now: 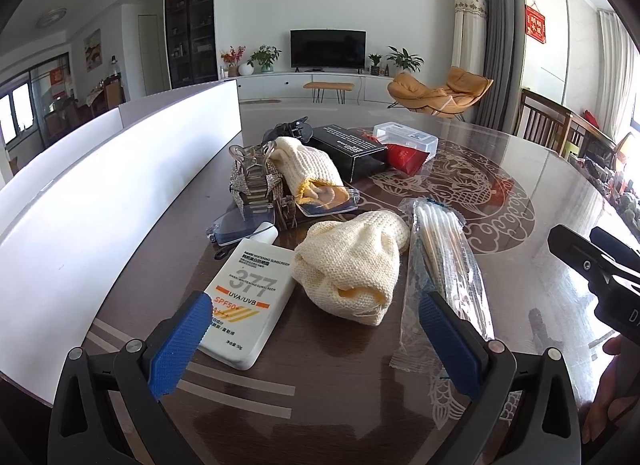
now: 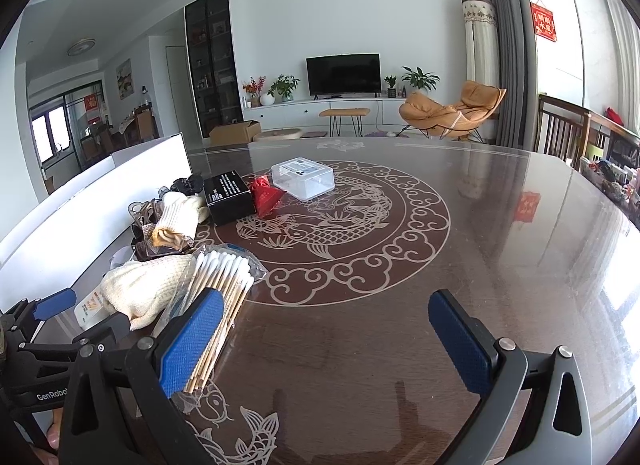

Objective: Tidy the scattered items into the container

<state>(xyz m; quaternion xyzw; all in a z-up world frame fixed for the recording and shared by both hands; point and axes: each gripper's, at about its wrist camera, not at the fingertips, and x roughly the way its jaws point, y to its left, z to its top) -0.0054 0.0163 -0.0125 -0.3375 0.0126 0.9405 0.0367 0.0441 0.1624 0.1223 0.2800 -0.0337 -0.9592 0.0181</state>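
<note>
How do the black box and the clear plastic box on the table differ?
The black box is opaque with white print on its lid; the clear plastic box is see-through with a label on top. The black box touches the red packet from the left, the clear box from the right. Both are closed, rectangular and lying flat.

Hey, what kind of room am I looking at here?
Most likely a home living room: a television on a low white cabinet, an orange lounge chair, and potted plants beside the screen.
</note>
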